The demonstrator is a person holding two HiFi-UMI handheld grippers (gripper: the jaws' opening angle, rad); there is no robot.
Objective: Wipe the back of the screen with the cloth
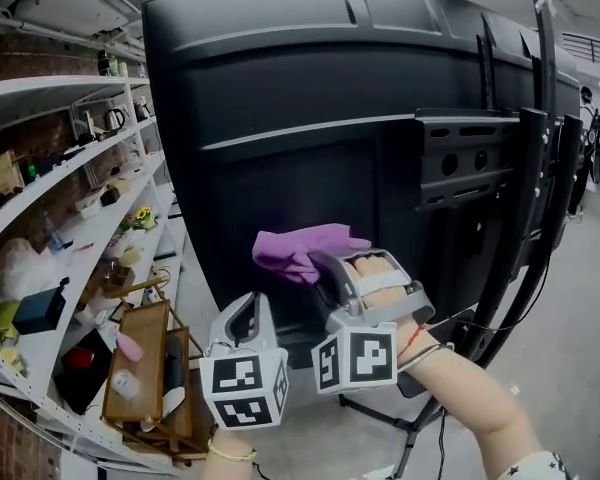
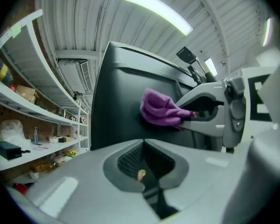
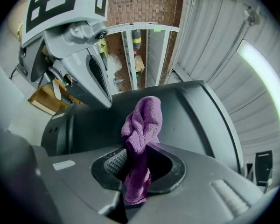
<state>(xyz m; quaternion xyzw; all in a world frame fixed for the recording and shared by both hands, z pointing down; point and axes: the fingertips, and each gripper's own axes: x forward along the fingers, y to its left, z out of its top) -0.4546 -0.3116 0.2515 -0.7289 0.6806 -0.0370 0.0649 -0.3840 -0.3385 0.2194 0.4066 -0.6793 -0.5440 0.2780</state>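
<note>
Right gripper (image 3: pixel 136 161): fingers (image 3: pixel 111 161) closed on the purple cloth (image 3: pixel 142 122); one end hangs down through the gap, and the bunched end stands out past the tips. How much cloth sits deep inside the grip is hidden

Cloth, head view: bunched end lies against the lower back of the screen (image 1: pixel 310 88), left of its middle. The exact contact patch is covered by the cloth itself

Left gripper (image 2: pixel 142 143): fingers (image 2: pixel 129 160) brought together, nothing gripped. A small pale speck low in the seam is too small to identify. The gripper is held below and left of the right gripper, apart from the cloth and from the screen

Hand (image 1: pixel 375 273): in the right gripper's handle; the hand on the left gripper is mostly cut off by the frame's lower edge

Screen: large, dark, upright, back facing the camera, with a bracket (image 1: pixel 465 158) on a black stand (image 1: pixel 540 168); the stand's foot is partly out of frame

Shelves (image 1: pixel 70 168): left of the screen, loaded with small items too blurred to name; a wooden tray (image 1: pixel 145 368) sits below them
</note>
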